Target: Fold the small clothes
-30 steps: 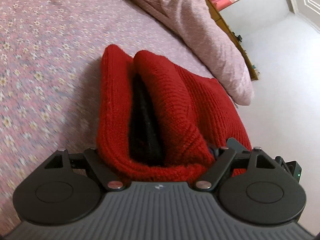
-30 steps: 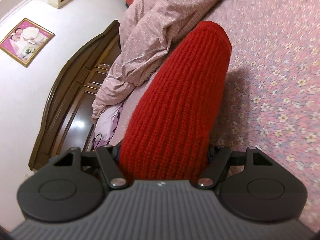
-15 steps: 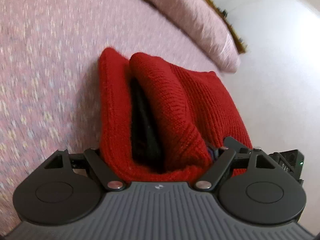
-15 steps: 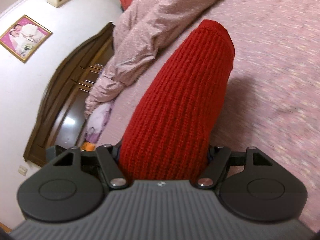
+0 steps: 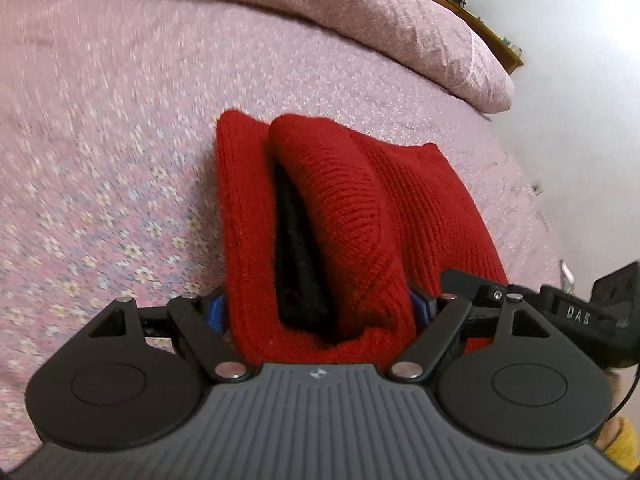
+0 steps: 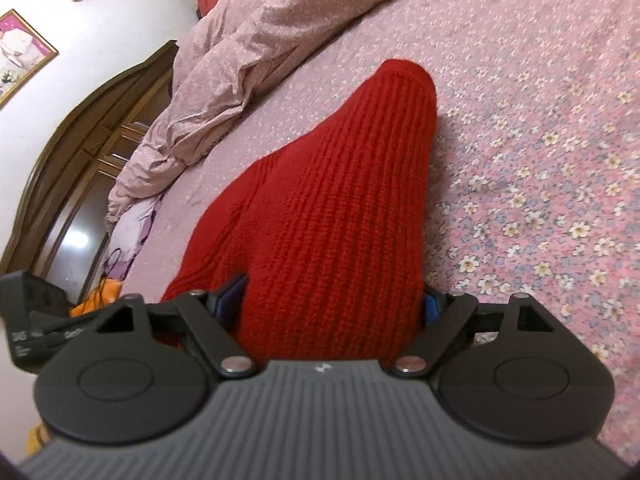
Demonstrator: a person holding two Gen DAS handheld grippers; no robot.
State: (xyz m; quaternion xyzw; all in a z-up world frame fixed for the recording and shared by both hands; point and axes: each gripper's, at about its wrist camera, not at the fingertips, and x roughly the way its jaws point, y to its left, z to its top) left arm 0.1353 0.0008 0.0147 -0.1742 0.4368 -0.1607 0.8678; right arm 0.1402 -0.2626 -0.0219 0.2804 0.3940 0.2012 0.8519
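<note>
A red knit garment (image 5: 360, 208) lies bunched on the pink flowered bed sheet (image 5: 100, 200). My left gripper (image 5: 320, 304) is shut on a doubled fold of it, with a dark gap showing between the layers. In the right wrist view the same red knit (image 6: 340, 200) runs forward from my right gripper (image 6: 332, 304), its far end resting on the sheet. The right jaws are opening. The knit still lies between them, and both blue pads (image 6: 229, 300) show at its sides, easing off it. The two grippers sit close side by side.
A crumpled pink duvet (image 5: 400, 20) lies along the far side of the bed. The bed's edge and pale floor (image 5: 580, 120) are to the right in the left wrist view. A dark wooden cabinet (image 6: 80, 160) stands beyond the bed. A yellow sleeve (image 5: 620, 444) shows at the corner.
The left gripper swung sideways with the knit still in it. The right jaws widened, baring the blue pads, and the knit sagged lower onto the sheet.
</note>
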